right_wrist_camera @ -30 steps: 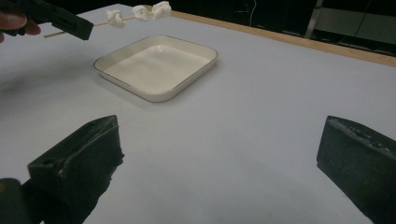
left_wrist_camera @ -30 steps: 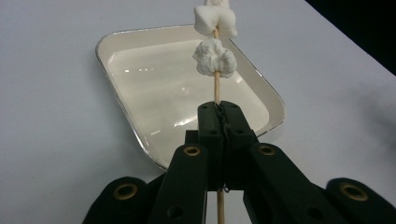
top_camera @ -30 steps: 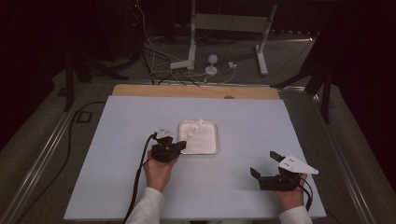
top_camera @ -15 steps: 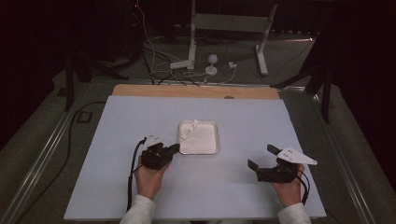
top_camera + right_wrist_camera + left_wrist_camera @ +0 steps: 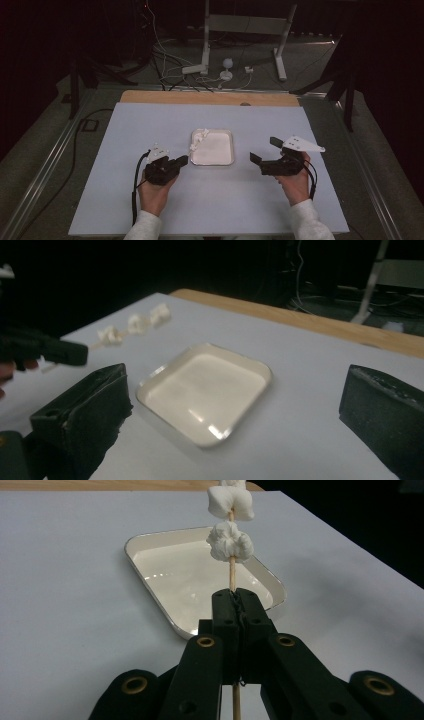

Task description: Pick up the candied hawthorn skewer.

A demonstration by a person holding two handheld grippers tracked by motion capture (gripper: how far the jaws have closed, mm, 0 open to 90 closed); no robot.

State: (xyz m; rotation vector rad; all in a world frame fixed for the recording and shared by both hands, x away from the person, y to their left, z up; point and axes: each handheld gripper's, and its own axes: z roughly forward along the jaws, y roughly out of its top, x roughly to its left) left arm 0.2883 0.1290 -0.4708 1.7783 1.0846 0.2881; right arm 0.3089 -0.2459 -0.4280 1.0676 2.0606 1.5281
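Observation:
My left gripper [image 5: 234, 597] is shut on a thin wooden skewer [image 5: 231, 577]. White marshmallows [image 5: 230, 544] are threaded on its far end, which hangs over a shallow white tray [image 5: 185, 575]. From above, the left gripper [image 5: 183, 160] sits just left of the tray [image 5: 215, 162], and the marshmallows [image 5: 200, 139] lie over the tray's left edge. My right gripper [image 5: 265, 150] is right of the tray, open, jaws pointing at it with nothing between them. In the right gripper view its gripper [image 5: 235, 410] frames the tray [image 5: 150, 385], with the marshmallows [image 5: 135, 324] and the left gripper [image 5: 47, 352] beyond.
The tray sits mid-table on a pale blue-grey mat [image 5: 150, 120], with a wooden strip [image 5: 210, 97] along the far edge. Beyond the table stand a metal stand [image 5: 205, 45] and floor cables [image 5: 165, 65]. A cable [image 5: 135, 185] trails from the left gripper.
The left gripper has drawn back slightly left and toward the person, still holding the skewer. The right gripper has risen and moved in toward the tray's right side.

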